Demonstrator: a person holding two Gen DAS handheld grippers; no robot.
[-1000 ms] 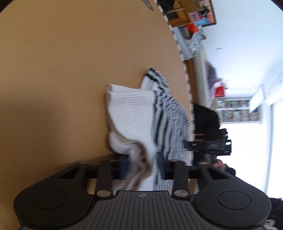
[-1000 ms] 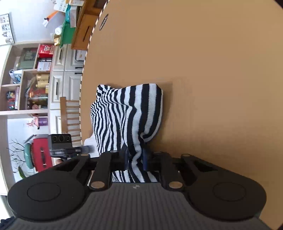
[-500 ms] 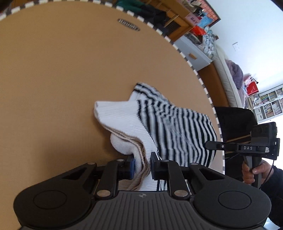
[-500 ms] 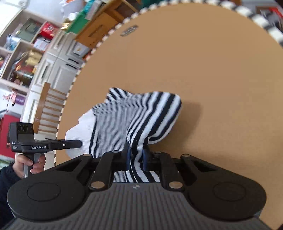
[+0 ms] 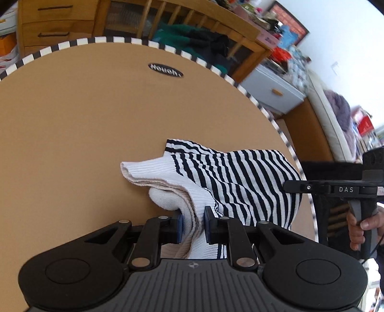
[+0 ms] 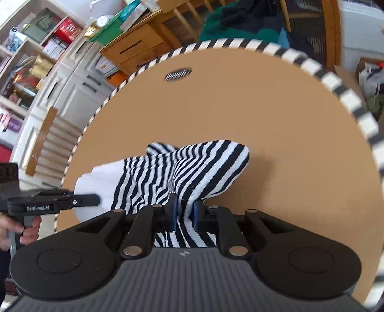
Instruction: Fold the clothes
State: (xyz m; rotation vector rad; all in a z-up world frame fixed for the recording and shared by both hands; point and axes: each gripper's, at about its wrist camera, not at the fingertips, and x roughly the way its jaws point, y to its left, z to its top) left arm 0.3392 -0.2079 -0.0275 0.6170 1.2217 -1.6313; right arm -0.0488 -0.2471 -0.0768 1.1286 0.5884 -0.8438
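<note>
A knit garment [image 5: 230, 177], black-and-white striped with a plain white ribbed part, hangs bunched between both grippers above a round tan table [image 5: 72, 124]. My left gripper [image 5: 193, 224] is shut on the white ribbed edge. My right gripper [image 6: 183, 213] is shut on a striped fold of the same garment [image 6: 192, 168]. Each gripper shows in the other's view: the right one [image 5: 336, 189] at the right edge, the left one [image 6: 48, 201] at the left edge, each held by a hand. The garment's far end still rests on the table.
The table has a black-and-white checked rim [image 6: 331, 81] and a dark oval label [image 5: 165, 70] near its far side. Beyond it stand wooden drawers [image 5: 55, 21], a wooden chair with green and dark clothes [image 5: 192, 36], white cabinets and shelves [image 6: 36, 60], and a pale blue drawer unit [image 5: 276, 91].
Both grippers have risen and tilted, lifting the garment off the table so it hangs stretched between them. More of the room beyond the table has come into view.
</note>
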